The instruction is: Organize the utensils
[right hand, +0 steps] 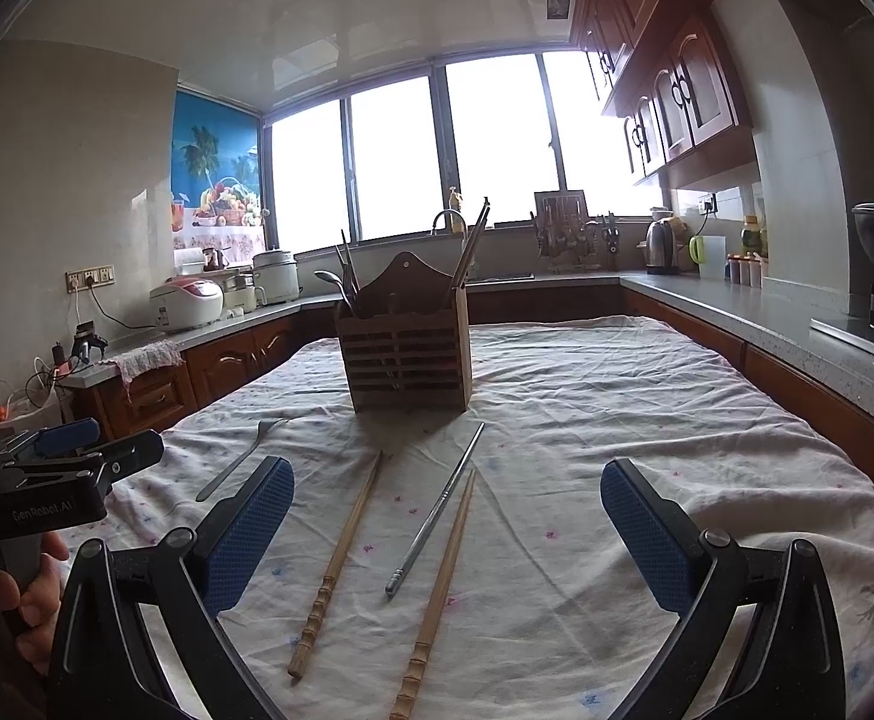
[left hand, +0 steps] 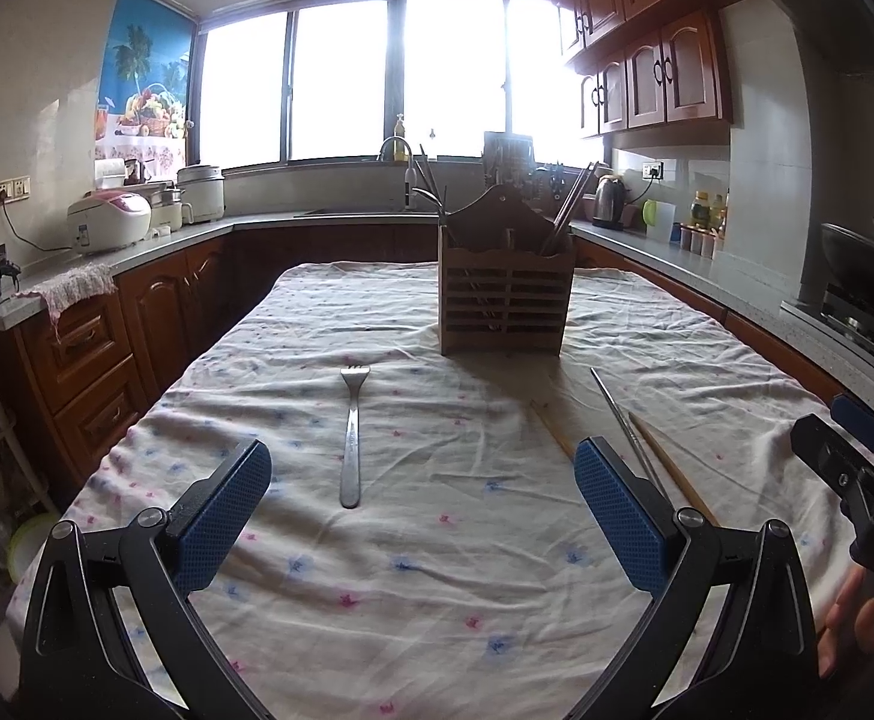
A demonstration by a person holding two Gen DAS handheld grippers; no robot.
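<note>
A wooden slatted utensil holder (left hand: 504,294) stands upright on the cloth-covered table, with chopsticks and spoons in it; it also shows in the right wrist view (right hand: 404,354). A steel fork (left hand: 351,438) lies ahead of my open, empty left gripper (left hand: 422,480). Two bamboo chopsticks (right hand: 341,558) (right hand: 440,588) and a metal chopstick (right hand: 437,510) lie between the fingers of my open, empty right gripper (right hand: 446,504). The fork also shows in the right wrist view (right hand: 236,462). The right gripper shows at the right edge of the left wrist view (left hand: 857,456).
The table carries a wrinkled white floral cloth (left hand: 437,570). Counters run around the room with rice cookers (left hand: 110,222), a kettle (left hand: 610,201), a sink tap (left hand: 398,150) and a wok (left hand: 869,270). Wooden cabinets hang at upper right.
</note>
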